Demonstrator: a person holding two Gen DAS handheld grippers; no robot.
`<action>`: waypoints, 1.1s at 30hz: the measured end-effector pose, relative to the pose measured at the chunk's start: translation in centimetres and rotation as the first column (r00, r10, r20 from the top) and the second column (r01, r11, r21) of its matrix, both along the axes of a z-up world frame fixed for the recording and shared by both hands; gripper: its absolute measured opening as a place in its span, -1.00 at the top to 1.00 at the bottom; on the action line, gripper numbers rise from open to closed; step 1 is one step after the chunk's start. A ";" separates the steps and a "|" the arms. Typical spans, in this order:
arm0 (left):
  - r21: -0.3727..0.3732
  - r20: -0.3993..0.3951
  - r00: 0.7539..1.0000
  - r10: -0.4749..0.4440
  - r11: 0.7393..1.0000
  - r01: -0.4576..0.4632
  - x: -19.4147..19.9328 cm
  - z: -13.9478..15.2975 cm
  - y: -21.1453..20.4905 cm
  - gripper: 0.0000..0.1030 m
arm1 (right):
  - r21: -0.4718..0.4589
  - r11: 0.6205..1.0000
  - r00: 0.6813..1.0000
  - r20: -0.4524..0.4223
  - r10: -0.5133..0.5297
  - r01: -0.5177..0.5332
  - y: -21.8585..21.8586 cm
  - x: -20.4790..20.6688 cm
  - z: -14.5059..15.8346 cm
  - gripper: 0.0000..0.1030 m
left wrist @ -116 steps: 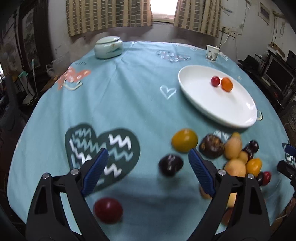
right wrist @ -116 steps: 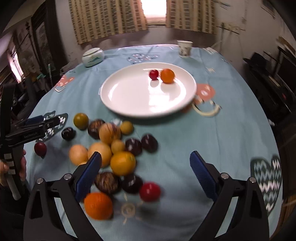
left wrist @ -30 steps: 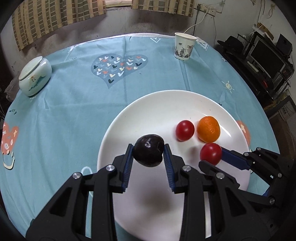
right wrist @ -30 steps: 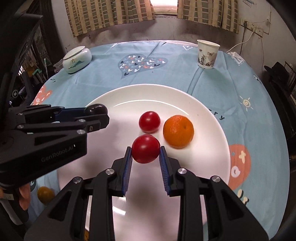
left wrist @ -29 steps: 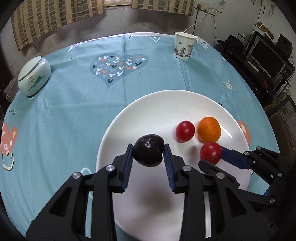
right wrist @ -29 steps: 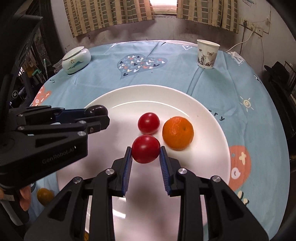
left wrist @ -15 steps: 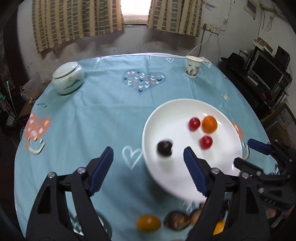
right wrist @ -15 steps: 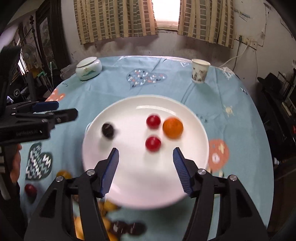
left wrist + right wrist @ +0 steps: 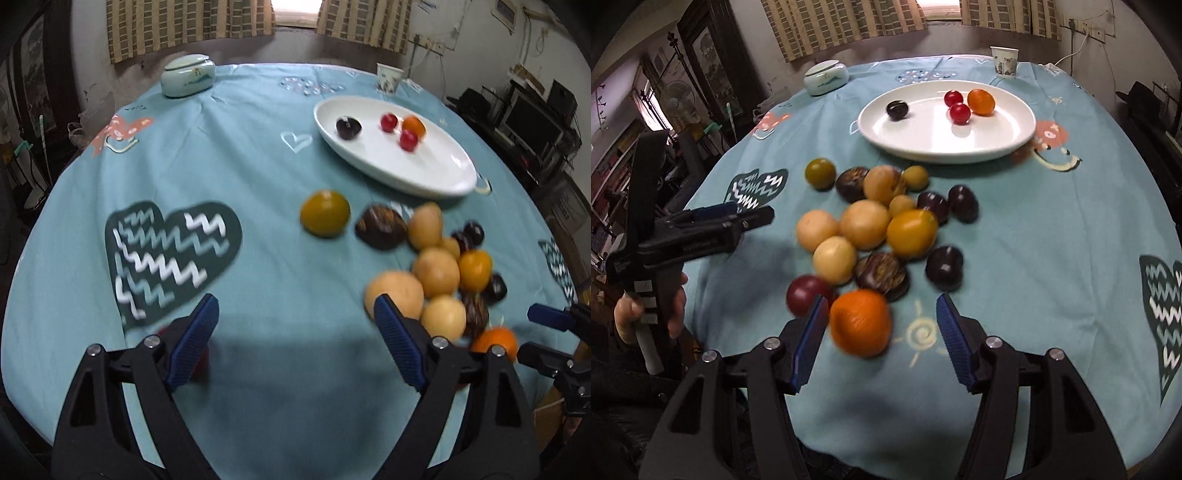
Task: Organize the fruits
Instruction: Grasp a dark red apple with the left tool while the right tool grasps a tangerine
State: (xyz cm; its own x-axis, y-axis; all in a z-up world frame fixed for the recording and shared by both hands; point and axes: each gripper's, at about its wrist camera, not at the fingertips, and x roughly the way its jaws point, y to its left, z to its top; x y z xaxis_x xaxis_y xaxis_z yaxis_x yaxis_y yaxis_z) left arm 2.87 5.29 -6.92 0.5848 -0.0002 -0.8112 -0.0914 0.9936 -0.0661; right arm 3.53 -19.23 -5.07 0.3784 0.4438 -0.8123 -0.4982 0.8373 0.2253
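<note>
Jaws spread around orange (image 9: 860, 322), right view only, plate (image 9: 1015, 142) beyond

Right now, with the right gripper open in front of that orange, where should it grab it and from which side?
Judging by its round shape, grip the orange across its widest middle. Come straight forward with the right gripper, whose open jaws already frame it; the sun-print side is clear, while a red fruit crowds the other.

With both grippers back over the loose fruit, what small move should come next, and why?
Probably ease the right gripper forward and shut it on the orange: its jaws stand open, the orange lies between the fingertips nearer the left one, and the plate has room.
</note>
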 end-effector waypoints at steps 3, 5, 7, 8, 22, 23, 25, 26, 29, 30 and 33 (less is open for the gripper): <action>0.030 0.008 1.000 -0.015 0.999 0.015 -1.1 0.0 -0.8 -0.70 | -0.001 1.000 1.000 -0.003 0.009 -0.009 0.5 -0.9 -0.2 -0.20; 0.028 0.017 1.000 -0.020 0.999 0.019 -1.6 0.2 -0.9 -0.70 | -0.009 1.000 1.000 0.000 0.012 -0.012 0.8 -1.3 -0.3 -0.20; 0.025 0.022 1.000 -0.019 1.000 0.018 -2.0 0.3 -0.9 -0.70 | -0.016 1.000 1.000 0.003 0.012 -0.012 1.0 -1.5 -0.3 -0.20; 0.022 0.021 1.000 -0.018 1.000 0.018 -2.1 0.3 -0.9 -0.70 | -0.021 1.000 1.000 0.005 0.011 -0.011 1.1 -1.7 -0.4 -0.20; 0.029 -0.026 0.982 -0.186 0.982 0.187 -2.9 -0.9 -6.7 -0.70 | -0.038 0.996 0.993 0.092 -0.078 0.082 -0.4 -1.8 -0.9 0.27; 0.031 -0.028 0.980 -0.198 0.980 0.199 -3.0 -0.9 -7.2 -0.70 | -0.036 0.994 0.991 0.093 -0.099 0.102 -0.9 -1.7 -0.8 0.27; 0.040 -0.022 0.975 -0.222 0.974 0.222 -3.2 -0.7 -8.1 -0.70 | -0.022 0.991 0.988 0.083 -0.130 0.132 -1.9 -1.4 -0.8 0.27; 0.046 -0.022 0.972 -0.233 0.971 0.234 -3.3 -0.6 -8.5 -0.70 | -0.015 0.990 0.987 0.079 -0.137 0.139 -2.3 -1.4 -0.9 0.27; 0.036 -0.029 0.965 -0.262 0.964 0.263 -3.4 -0.7 -9.6 -0.70 | 0.008 0.989 0.987 0.070 -0.147 0.147 -3.1 -1.3 -0.9 0.27; 0.032 -0.032 0.961 -0.274 0.961 0.275 -3.3 -0.8 -10.1 -0.70 | 0.014 0.989 0.986 0.069 -0.149 0.149 -3.3 -1.3 -0.9 0.27; 0.018 -0.048 0.951 -0.306 0.951 0.307 -3.3 -1.2 -11.3 -0.70 | 0.028 0.987 0.986 0.057 -0.159 0.157 -3.9 -1.3 -1.0 0.27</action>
State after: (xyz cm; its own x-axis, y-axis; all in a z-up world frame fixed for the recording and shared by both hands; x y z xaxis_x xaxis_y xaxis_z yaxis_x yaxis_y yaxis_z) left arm -0.40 -6.05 -8.12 0.5238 -0.1533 -0.8379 0.2160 0.9754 -0.0435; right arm 2.27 -23.11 -6.08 0.4923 0.3936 -0.7764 -0.3732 0.9012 0.2202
